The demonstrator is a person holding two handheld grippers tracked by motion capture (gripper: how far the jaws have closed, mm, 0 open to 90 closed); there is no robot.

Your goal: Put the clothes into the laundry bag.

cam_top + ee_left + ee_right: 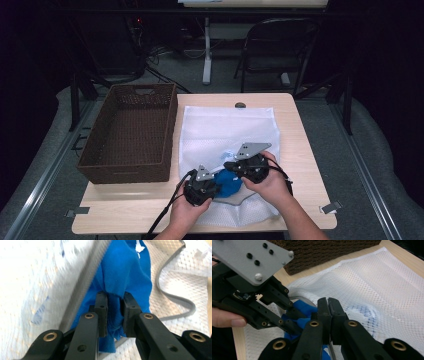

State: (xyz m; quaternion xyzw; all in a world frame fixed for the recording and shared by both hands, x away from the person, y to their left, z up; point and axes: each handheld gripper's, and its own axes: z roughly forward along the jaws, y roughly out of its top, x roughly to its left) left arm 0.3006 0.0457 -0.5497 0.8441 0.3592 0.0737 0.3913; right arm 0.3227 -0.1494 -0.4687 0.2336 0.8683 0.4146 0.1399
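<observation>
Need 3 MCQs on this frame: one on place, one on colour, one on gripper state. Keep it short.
1. Where does the brown woven basket stand relative to the white mesh laundry bag?
A. to its left
B. on top of it
C. to its right

2. What colour is the cloth at the bag's opening?
A. red
B. blue
C. green

3. What is the left gripper doing?
A. open above the basket
B. lying on the table
C. shut on the cloth

Answers:
1 A: the high view shows the basket beside the bag's left edge.
2 B: the fabric is bright blue.
3 C: the left gripper view shows the jaws pinching a blue fold.
</observation>
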